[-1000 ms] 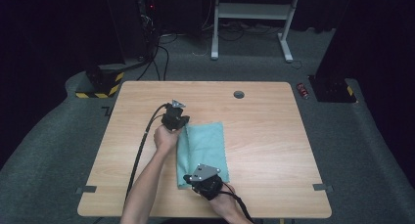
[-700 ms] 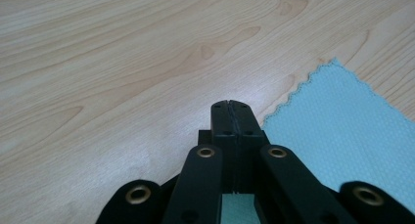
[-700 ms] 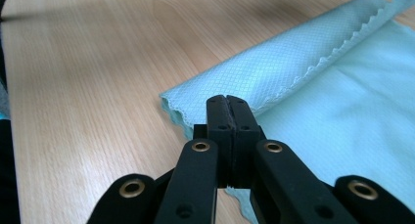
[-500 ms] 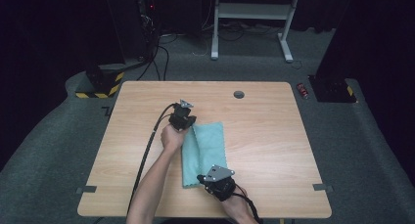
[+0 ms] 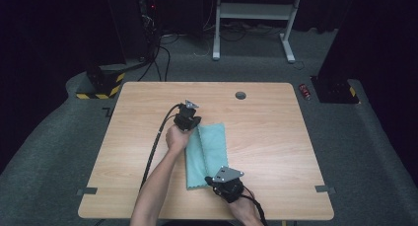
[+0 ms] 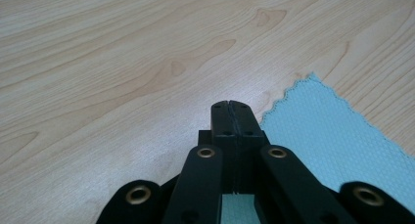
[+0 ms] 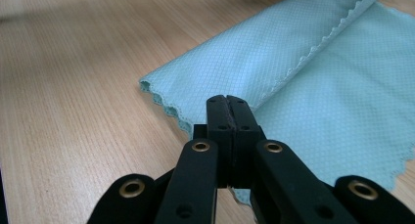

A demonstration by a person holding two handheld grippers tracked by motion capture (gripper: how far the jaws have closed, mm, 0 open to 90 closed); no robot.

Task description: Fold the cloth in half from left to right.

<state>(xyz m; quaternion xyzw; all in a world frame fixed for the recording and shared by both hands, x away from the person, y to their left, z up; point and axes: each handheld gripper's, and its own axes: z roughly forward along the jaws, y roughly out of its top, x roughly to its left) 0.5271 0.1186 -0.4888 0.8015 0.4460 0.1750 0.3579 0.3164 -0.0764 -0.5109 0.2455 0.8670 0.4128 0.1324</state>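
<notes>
A light teal cloth point(image 5: 213, 146) lies on the wooden table point(image 5: 276, 137), its left side folded over along its length. My left gripper point(image 5: 191, 121) sits at the cloth's far left corner. In the left gripper view its jaws point(image 6: 230, 106) are pressed together over bare wood, with the cloth's zigzag edge point(image 6: 333, 136) just to their right. My right gripper point(image 5: 215, 179) is at the cloth's near edge. In the right gripper view it point(image 7: 228, 101) is shut above the scalloped near hem point(image 7: 303, 62), and I see no fabric between the jaw tips.
A small dark round grommet point(image 5: 240, 95) is set in the table near its far edge. Black cables trail from both grippers toward the near-left side. On the floor beyond are a white frame point(image 5: 251, 11), yellow-black striped tape point(image 5: 98, 90) and a red can point(image 5: 305, 91).
Both grippers have shifted to the right in the high view, the right one more. The cloth stays in place and its left side now looks slightly narrower.
</notes>
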